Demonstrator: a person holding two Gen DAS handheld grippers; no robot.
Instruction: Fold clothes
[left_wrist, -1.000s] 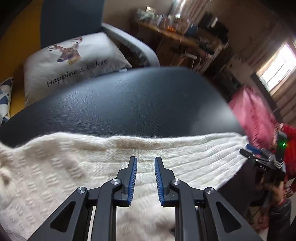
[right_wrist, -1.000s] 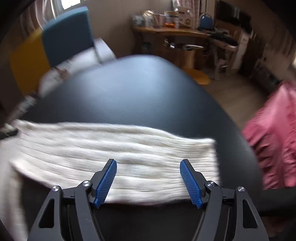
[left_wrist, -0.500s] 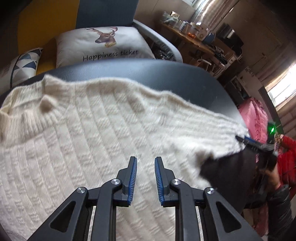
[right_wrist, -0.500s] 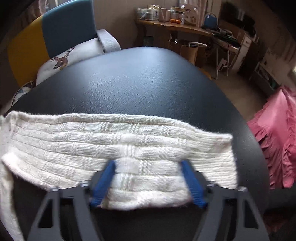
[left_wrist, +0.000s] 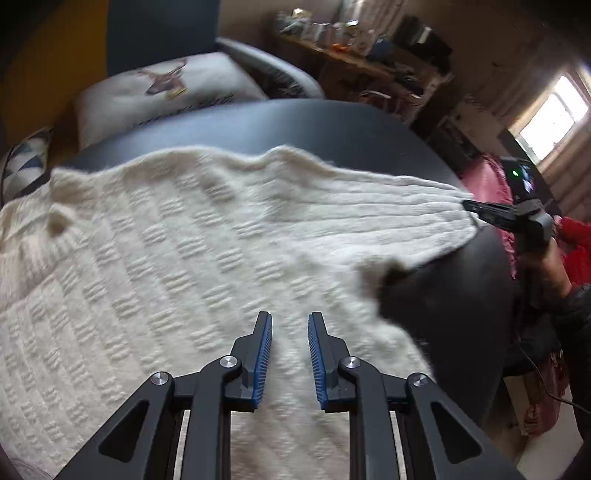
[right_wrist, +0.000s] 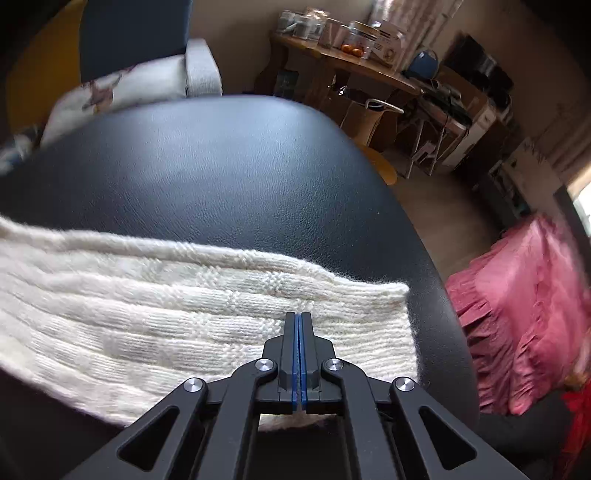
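Since half a second ago, the right gripper (right_wrist: 298, 332) has clamped shut on the sleeve (right_wrist: 207, 317).

Left view: left gripper (left_wrist: 290, 336) hovers part-open and empty over the cream sweater (left_wrist: 155, 266) spread on the black table (left_wrist: 314, 125). Right view: blue pads pinch the cuff end, probably to fold the sleeve inward.

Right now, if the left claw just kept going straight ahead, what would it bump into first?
Probably the sweater: the open left claw points along the knit spread on the table. Its height above the knit is unclear.
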